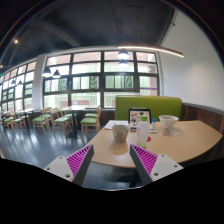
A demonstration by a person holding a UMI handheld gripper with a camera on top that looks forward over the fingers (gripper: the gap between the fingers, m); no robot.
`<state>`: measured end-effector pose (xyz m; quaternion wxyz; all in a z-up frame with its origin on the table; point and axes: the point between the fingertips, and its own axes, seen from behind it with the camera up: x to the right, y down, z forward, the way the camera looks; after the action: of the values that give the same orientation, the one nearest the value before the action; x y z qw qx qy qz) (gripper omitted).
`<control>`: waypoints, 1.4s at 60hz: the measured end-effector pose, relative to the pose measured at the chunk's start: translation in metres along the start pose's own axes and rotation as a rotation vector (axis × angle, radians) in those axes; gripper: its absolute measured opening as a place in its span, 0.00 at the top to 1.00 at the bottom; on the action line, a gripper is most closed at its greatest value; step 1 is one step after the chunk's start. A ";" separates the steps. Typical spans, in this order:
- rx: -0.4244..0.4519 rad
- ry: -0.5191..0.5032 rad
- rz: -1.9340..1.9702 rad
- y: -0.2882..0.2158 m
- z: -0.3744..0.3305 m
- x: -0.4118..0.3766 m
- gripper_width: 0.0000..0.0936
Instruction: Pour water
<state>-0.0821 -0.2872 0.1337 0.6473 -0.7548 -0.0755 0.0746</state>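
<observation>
A round wooden table [170, 145] stands just beyond my fingers. On it sit a white cup [120, 131], a pale upright cup or bottle [143, 132] and a white bowl [168, 123] farther right. My gripper [111, 160] is open and empty, its two magenta pads spread wide at the table's near edge. The left finger [78, 159] hangs over the floor, and the right finger [143, 160] is over the table's edge. The cups are ahead of the fingers, none between them.
A green bench seat [148, 105] stands behind the table. A card or tablet [140, 115] stands upright at the table's far side. Chairs and tables [50, 120] fill the left of the room. Large windows [100, 80] line the back wall. Dark floor [40, 150] lies to the left.
</observation>
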 end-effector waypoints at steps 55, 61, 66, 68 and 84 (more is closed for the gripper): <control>0.045 0.206 0.005 0.015 0.214 0.154 0.50; 0.051 0.197 0.023 0.017 0.219 0.154 0.50; 0.052 0.166 0.033 0.017 0.223 0.151 0.50; 0.054 0.166 0.033 0.016 0.223 0.153 0.50; 0.031 0.203 -0.070 0.010 0.227 0.173 0.67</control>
<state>0.0399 -0.0331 0.0868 0.6655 -0.7452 -0.0347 -0.0240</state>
